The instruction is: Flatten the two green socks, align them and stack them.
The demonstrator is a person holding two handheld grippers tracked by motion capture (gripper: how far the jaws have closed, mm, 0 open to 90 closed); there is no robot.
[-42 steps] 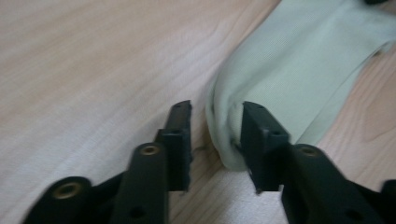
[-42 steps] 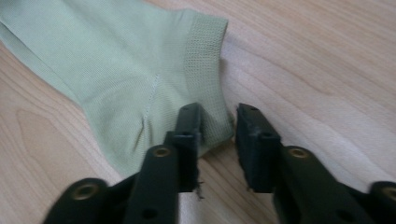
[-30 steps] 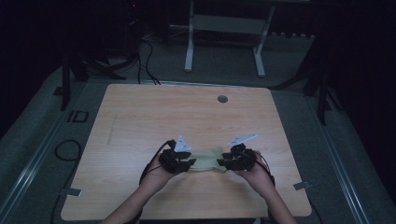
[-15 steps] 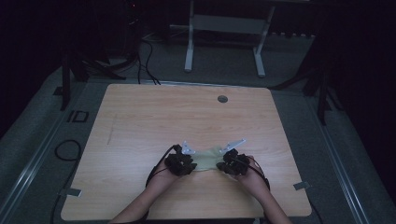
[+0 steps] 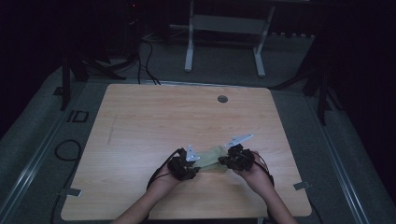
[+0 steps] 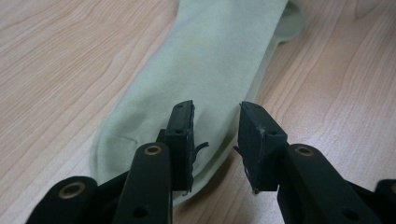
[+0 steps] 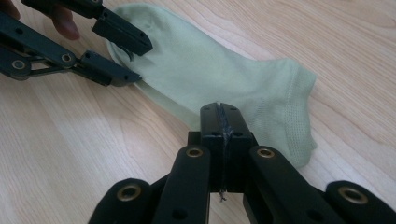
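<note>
A pale green ankle sock [image 5: 212, 156] lies flat on the wooden table [image 5: 163, 121], near its front edge. My left gripper [image 5: 198, 163] is at the sock's toe end. In the left gripper view its jaws [image 6: 215, 109] stand apart over the sock's [image 6: 210, 56] edge and have just been opening; the pads press on nothing. My right gripper [image 5: 225, 161] is at the cuff end. Its jaws [image 7: 220, 108] are pressed together at the near edge of the sock [image 7: 224, 74]; I cannot tell whether fabric is pinched. The left gripper [image 7: 144, 63] shows there at the upper left.
A round grommet hole [image 5: 222, 99] sits near the table's far edge. Beyond the table a white metal frame [image 5: 224, 42] stands on the dark floor. Cables [image 5: 65, 149] lie on the floor to the left. Both forearms come in from the front edge.
The left gripper has sunk a little toward the table at the sock's toe end. The right gripper stays at the cuff end. The sock has not moved.
</note>
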